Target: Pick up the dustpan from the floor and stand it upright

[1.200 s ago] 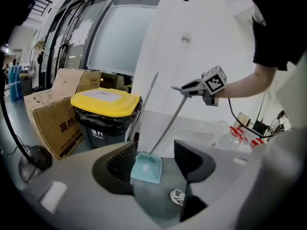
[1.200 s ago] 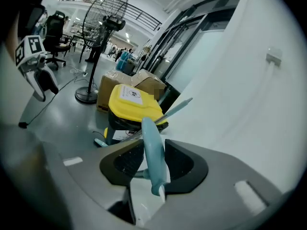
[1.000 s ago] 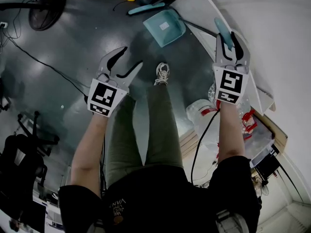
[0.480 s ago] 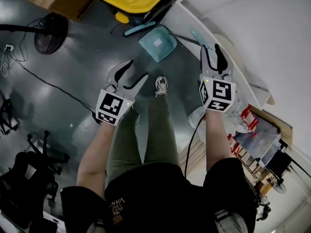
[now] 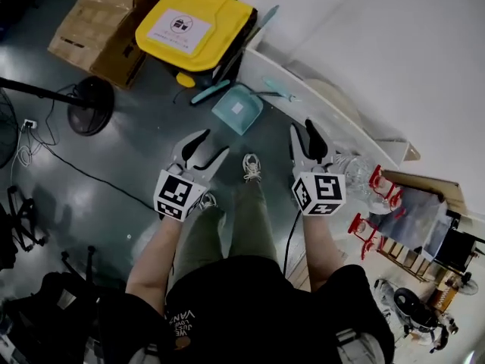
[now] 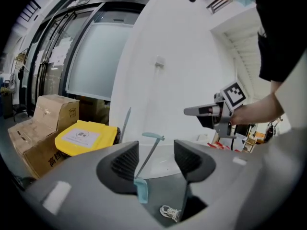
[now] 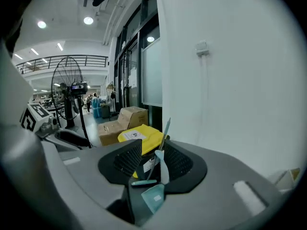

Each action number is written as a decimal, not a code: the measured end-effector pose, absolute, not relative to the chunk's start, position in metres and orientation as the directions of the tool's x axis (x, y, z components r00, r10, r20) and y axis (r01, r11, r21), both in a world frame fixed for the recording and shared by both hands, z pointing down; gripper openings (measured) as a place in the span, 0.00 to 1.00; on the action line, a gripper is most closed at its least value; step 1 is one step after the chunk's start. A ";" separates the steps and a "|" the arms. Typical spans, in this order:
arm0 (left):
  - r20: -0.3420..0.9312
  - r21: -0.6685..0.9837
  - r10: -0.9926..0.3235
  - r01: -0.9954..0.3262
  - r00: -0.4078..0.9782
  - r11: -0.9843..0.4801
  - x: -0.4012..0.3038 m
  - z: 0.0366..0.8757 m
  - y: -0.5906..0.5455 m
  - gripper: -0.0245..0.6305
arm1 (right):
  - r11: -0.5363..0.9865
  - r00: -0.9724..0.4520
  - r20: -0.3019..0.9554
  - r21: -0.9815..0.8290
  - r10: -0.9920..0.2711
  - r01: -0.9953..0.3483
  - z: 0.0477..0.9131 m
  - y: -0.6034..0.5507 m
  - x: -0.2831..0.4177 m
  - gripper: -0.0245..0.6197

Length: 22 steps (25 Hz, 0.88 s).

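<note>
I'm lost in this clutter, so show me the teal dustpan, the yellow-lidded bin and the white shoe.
teal dustpan (image 5: pixel 236 111), head view, on the flat pan by its white label.
yellow-lidded bin (image 5: pixel 206 38), head view, on the yellow lid.
white shoe (image 5: pixel 251 167), head view, on the laces.

No wording read cleanly anywhere.

- Yellow bin lid (image 5: pixel 195 25): carried a white label (image 5: pixel 180 26) with a small dark emblem; its lettering was too small to read.
- Dustpan (image 5: pixel 227 117): had a small white sticker (image 5: pixel 237 108), nothing legible on it.
- Cardboard box (image 6: pixel 33 150): showed dark printed characters low on its side, undeciphered.
- Black shirt (image 5: pixel 250 302): bore pale print (image 5: pixel 182 321), upside down to the camera and unclear.
- Left gripper (image 5: pixel 214 144) and right gripper (image 5: pixel 303 127): their cubes bore black-and-white square code patterns, with no letters or digits.
</note>
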<state>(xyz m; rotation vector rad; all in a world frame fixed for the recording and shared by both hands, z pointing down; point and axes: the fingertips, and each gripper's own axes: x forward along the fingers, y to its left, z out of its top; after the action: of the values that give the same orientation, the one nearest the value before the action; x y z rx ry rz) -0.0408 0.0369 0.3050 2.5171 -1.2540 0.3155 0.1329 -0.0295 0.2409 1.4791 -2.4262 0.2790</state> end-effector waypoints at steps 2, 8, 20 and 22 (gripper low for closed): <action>0.324 0.178 -0.735 -0.801 0.596 -0.571 -0.041 0.292 0.044 0.46 | 0.446 -0.435 0.326 -0.045 -0.840 -0.894 0.229 -0.015 0.134 0.26; 0.299 0.153 -0.719 -0.776 0.627 -0.612 -0.036 0.249 0.066 0.46 | 0.418 -0.432 0.297 -0.111 -0.852 -0.902 0.202 0.026 0.139 0.24; 0.206 0.118 -0.715 -0.742 0.668 -0.660 -0.040 0.185 0.102 0.37 | 0.418 -0.434 0.243 -0.117 -0.867 -0.901 0.153 0.080 0.143 0.04; 0.190 0.105 -0.717 -0.740 0.670 -0.664 -0.044 0.174 0.107 0.34 | 0.421 -0.436 0.236 -0.115 -0.868 -0.900 0.146 0.086 0.141 0.04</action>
<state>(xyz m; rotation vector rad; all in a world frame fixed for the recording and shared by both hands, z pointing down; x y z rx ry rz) -0.0443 0.1070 0.1744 2.7097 -1.1935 0.1972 0.1408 0.0855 0.1455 1.5836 -2.5267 0.3376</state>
